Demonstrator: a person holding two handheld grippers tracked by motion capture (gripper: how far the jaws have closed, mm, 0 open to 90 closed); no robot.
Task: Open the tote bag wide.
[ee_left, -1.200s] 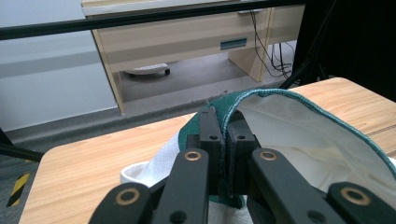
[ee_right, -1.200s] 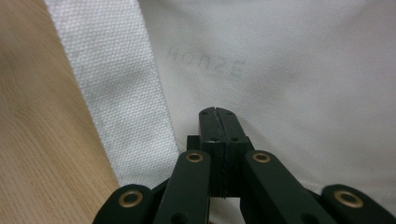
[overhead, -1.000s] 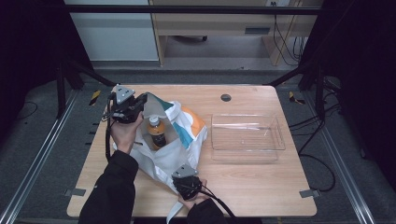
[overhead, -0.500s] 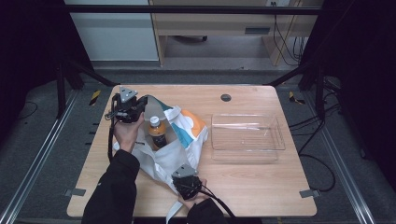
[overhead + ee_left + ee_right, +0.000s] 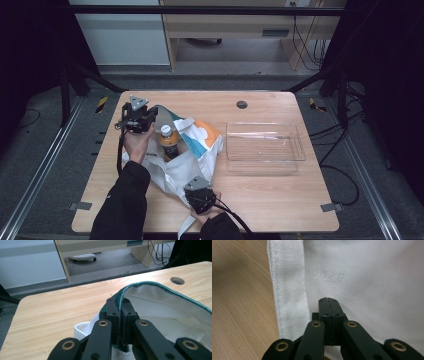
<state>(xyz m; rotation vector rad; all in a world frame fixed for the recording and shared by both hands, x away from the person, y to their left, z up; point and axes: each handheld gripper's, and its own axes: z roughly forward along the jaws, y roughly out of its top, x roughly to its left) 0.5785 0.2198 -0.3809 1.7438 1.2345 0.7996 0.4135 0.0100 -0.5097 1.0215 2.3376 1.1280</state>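
Dark framing and a grey floor surround the wooden table [image 5: 260, 197] I am working over, with a pale cabinet and desk beyond its far edge. Largest on it is the white tote bag [image 5: 182, 167], lying left of centre with its mouth toward the far-left corner, so that whatever is inside can be reached from that end. To its right sits a clear plastic bin [image 5: 264, 147], bare and well apart from the bag, which I judge is where the contents are meant to go. My left gripper [image 5: 138, 119] has its jaws pressed together on the bag's green-trimmed rim [image 5: 147, 284], lifting that edge to prop the mouth wide. My right gripper [image 5: 200, 196] is at the near end, jaws clamped flat against the white fabric beside a strap [image 5: 288, 287]; I judge it anchors the bag so it cannot slide while the rim is raised. Standing in the opening is a bottle [image 5: 168, 141] with a white cap and orange label.
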